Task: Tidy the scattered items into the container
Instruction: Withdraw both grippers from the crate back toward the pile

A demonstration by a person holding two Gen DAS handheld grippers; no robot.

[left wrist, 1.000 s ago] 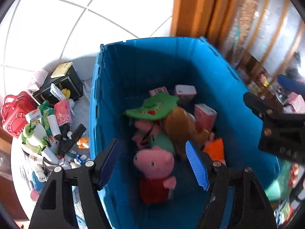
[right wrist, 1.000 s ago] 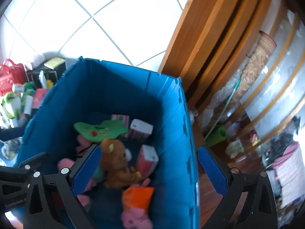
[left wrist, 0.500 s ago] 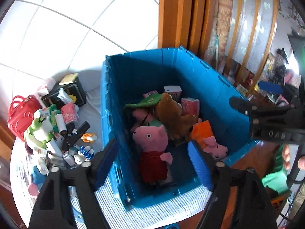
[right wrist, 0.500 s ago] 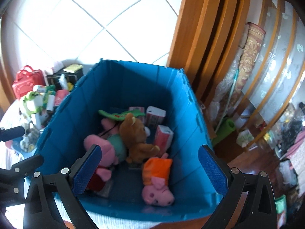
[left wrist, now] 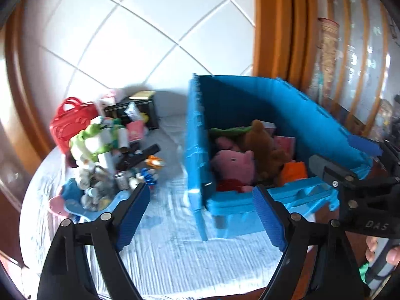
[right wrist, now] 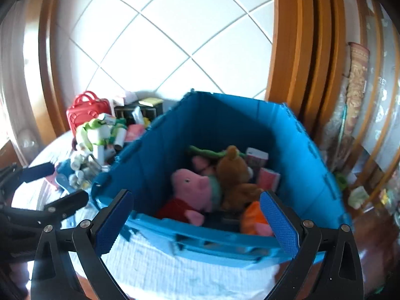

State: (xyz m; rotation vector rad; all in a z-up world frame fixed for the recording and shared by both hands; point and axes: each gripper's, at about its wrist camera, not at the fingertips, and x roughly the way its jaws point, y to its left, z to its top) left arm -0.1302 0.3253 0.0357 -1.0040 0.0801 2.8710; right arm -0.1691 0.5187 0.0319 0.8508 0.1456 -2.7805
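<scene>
A blue crate [left wrist: 197,150] [right wrist: 155,155] stands on the white cloth and holds a pink pig plush [left wrist: 233,162] [right wrist: 192,185], a brown bear [left wrist: 262,145] [right wrist: 235,172], an orange toy [left wrist: 295,172] and small boxes. Left of it lies a pile of scattered items [left wrist: 105,150] [right wrist: 97,137]: a green-and-white toy, bottles, cartons. My left gripper [left wrist: 201,189] is open and empty, held before the crate's near left corner. My right gripper [right wrist: 196,195] is open and empty, in front of the crate's near wall.
A red bag [left wrist: 72,122] and a black box [left wrist: 140,107] stand behind the pile by the tiled wall. A wooden door frame [left wrist: 270,25] rises behind the crate. The round table's edge [left wrist: 175,292] is close to me. A hand's fingers [left wrist: 375,247] show at the right.
Both grippers have drawn back out of the crate toward the table's near edge. The left one swung left, bringing the pile more into view, and its jaws widened.
</scene>
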